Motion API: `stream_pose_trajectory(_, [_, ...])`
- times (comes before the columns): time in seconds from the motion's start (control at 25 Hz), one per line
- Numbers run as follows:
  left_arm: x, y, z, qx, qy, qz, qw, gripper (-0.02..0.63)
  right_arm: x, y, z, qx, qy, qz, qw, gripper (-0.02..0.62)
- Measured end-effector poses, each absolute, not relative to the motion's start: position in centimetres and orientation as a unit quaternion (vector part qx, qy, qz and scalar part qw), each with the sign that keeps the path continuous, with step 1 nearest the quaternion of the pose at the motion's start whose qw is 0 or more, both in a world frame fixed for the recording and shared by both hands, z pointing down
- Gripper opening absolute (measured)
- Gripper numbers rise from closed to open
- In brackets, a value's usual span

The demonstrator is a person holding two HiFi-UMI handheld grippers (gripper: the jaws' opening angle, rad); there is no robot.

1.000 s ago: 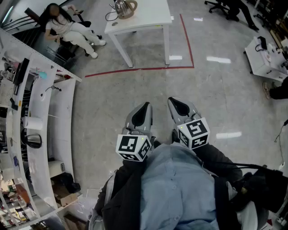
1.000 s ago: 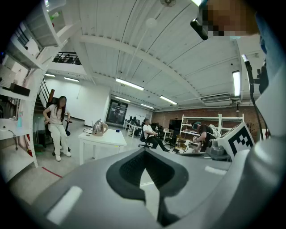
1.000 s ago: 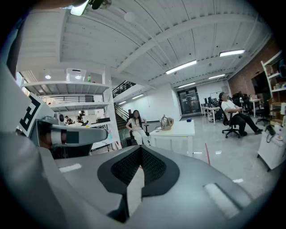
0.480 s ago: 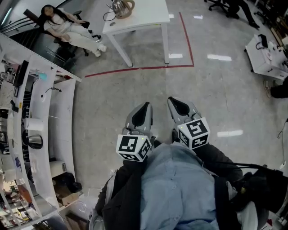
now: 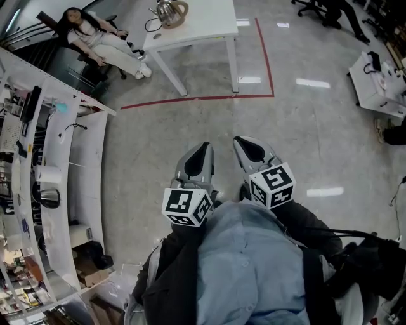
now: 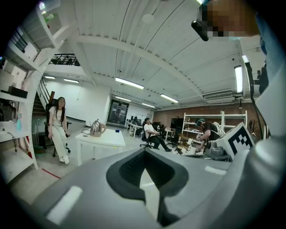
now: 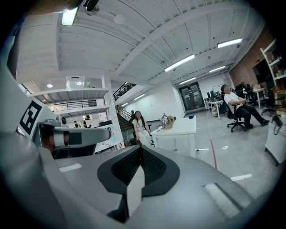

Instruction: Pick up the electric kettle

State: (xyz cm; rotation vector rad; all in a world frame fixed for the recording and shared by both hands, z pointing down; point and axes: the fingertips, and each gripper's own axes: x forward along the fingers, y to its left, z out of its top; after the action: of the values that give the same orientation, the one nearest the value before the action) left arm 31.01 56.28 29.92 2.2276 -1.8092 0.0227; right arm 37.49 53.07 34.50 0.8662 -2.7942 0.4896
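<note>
Two hand-held grippers jut out side by side over a polished grey floor (image 5: 317,139), just ahead of the blue-shirted person who carries them. The left gripper (image 5: 199,154) has its jaws pressed together with nothing between them, as its own view shows plainly, and the right gripper (image 5: 249,148) is likewise closed on nothing. Each carries a cube with black-and-white square markers at its rear. The electric kettle (image 5: 171,11), shiny metal with a tan handle, stands near the left edge of a white table (image 5: 212,22) at the top of the head view. It is well apart from both grippers, across the open floor and beyond a red tape line (image 5: 196,98). A dark cord (image 5: 154,23) loops beside the kettle on the tabletop. A seated person (image 5: 101,38) in light clothes is on a chair just left of the table. White shelving (image 5: 85,165) runs down the left side of the head view. In the left gripper view the kettle shows far off, to the left of the closed jaws; in the right gripper view it sits in the distance above them, slightly to the right.
</note>
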Motion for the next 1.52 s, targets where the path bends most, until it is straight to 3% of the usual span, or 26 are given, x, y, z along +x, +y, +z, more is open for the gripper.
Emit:
stream_pose_trajectory(0.68, [27.2, 51.8, 33.6, 0.746, -0.641, 0.008, 0.183, 0.000, 34.4, 47.8, 38.3, 0.287, -0.932, 0.186, 0.124, 0.025])
stream_pose_trajectory(1.52, [10.9, 35.0, 32.0, 0.765, -0.620, -0.059, 0.161, 0.000, 18.3, 30.6, 34.5, 0.332, -0.930, 0.110, 0.112, 0.025])
